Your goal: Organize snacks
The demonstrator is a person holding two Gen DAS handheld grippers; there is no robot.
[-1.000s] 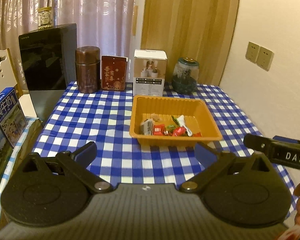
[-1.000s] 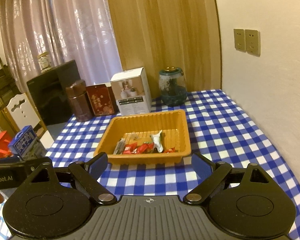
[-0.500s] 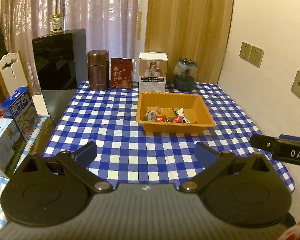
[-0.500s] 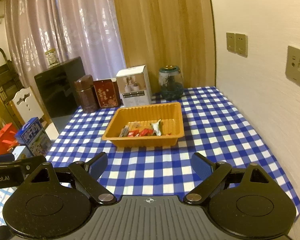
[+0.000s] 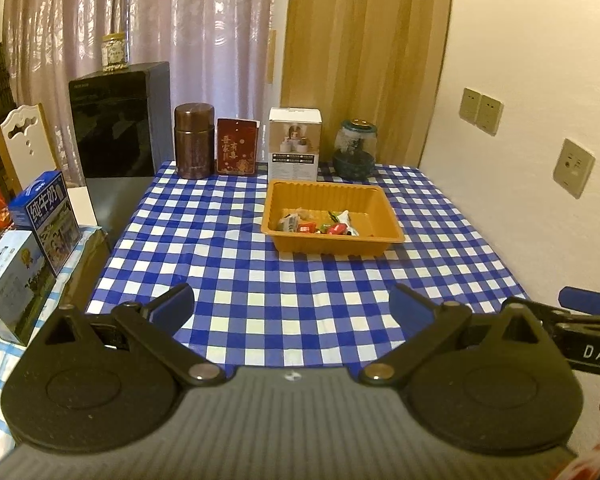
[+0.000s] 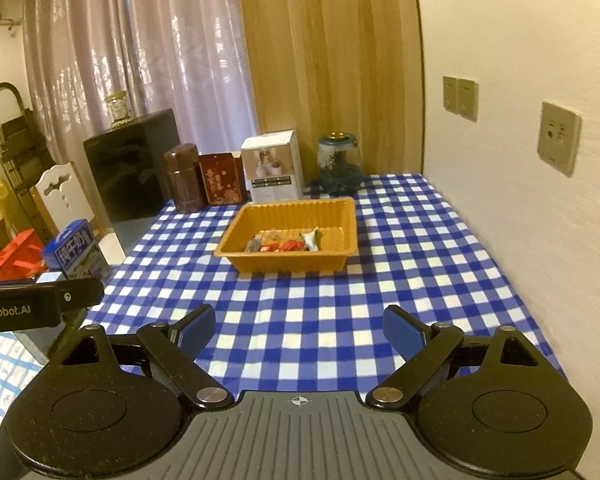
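My left tongs [image 5: 292,308] hang released over the near edge of the bench [image 5: 228,248], their blue-padded tips spread wide with nothing between them, and my right tongs [image 6: 300,330] hover beside them in the same way, tips parted and empty above the blue-and-white checked cloth. In my left view the body of the right tongs shows at the far right edge; in my right view the body of the left tongs shows at the left edge. Well ahead of both, toward the back half of the bench, sits the orange tray [image 5: 384,216], and the snacks [image 5: 320,226] lie gathered in a small heap against its near wall, a mix of red, green and white wrappers whose kinds I cannot make out. Just behind the tray, along the far edge of the bench, stand a brown canister [image 5: 194,146], a red packet [image 5: 237,146], a white box [image 5: 295,144] and a glass jar [image 5: 356,148] in a row. To the left of the bench there are a black cabinet [image 5: 120,120], a white chair back [image 5: 26,140] and a blue milk carton [image 5: 46,220].
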